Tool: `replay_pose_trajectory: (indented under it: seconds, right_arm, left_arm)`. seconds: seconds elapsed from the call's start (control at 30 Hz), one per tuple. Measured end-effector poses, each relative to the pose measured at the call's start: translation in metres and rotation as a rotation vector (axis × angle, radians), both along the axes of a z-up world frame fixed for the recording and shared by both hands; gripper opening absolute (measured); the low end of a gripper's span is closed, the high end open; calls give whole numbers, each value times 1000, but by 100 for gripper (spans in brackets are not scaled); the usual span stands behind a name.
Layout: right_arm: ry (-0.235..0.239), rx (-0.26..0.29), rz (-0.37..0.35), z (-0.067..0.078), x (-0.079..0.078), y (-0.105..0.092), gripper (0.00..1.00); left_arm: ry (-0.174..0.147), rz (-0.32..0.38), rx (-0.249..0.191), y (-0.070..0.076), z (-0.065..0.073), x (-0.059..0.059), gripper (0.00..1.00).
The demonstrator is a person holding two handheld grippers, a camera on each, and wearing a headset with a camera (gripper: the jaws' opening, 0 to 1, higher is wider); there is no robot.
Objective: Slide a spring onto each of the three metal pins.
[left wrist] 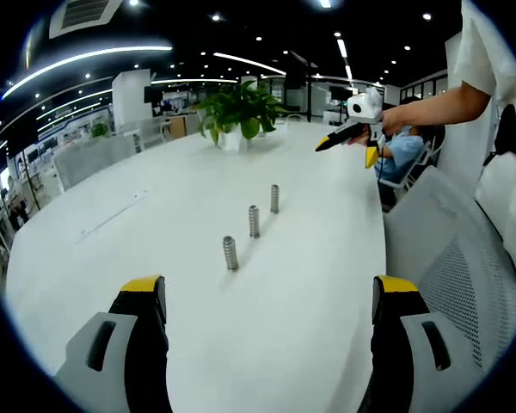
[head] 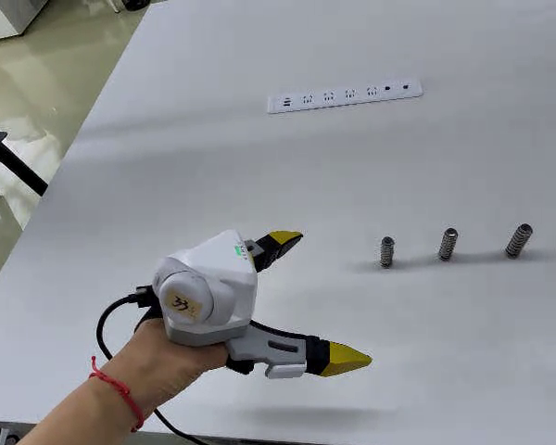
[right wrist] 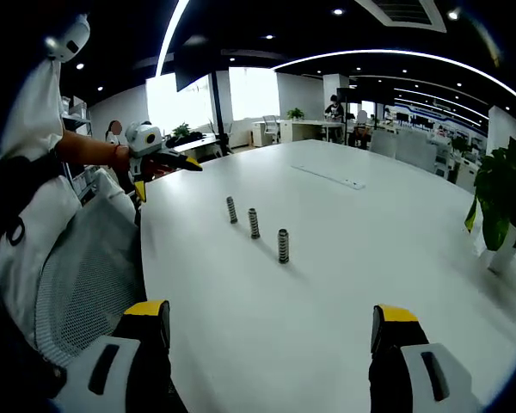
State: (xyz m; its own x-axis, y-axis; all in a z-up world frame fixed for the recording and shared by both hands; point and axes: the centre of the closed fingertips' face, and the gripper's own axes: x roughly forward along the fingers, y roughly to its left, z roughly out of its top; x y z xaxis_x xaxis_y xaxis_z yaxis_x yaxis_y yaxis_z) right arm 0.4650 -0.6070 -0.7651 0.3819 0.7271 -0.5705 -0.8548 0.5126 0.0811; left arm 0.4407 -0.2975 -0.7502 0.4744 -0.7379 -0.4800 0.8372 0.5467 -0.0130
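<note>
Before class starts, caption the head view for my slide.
Open left gripper faces three upright springs on a white table.

springs (head: 448,244): pins inside too small to tell | cable (head: 100,324): cut off by bottom edge; forearm (head: 74,417) likewise

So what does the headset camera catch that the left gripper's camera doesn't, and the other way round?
The head view adds the hand holding the left gripper, with a red cord on the wrist. The left gripper view adds a potted plant, a mesh chair and the right gripper held up in the air. Both show the white table and three upright springs in a row, with the left gripper's jaws open.
</note>
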Motion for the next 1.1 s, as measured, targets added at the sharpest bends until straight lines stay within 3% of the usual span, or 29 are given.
replay_pose_trajectory:
  seconds: [1.1]
  right_arm:
    - [4,-9,16,2,-4,6,95]
  left_arm:
    - [4,-7,-1,0,-2,-2,99]
